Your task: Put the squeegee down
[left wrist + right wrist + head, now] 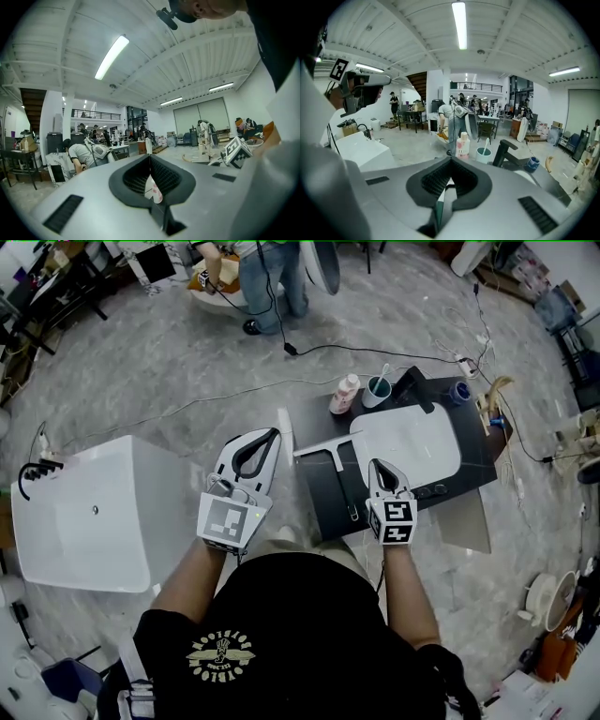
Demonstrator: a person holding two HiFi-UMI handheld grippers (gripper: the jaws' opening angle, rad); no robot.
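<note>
The squeegee [341,474] lies flat on the dark counter [323,512], its pale blade across the far end and its handle running toward me. Nothing holds it. My right gripper [376,463] hovers just right of the handle, raised above the counter, its jaws closed together with nothing between them; its own view [451,160] shows the tips meeting. My left gripper [276,433] hangs off the counter's left edge, beside the blade's left end, with its tips touching and empty [150,157].
A white basin [412,442] with a black faucet [412,390] fills the counter's right part. A pink bottle [345,395] and a cup with a brush [378,390] stand at the back. A white appliance [89,512] sits on the left. Cables cross the floor.
</note>
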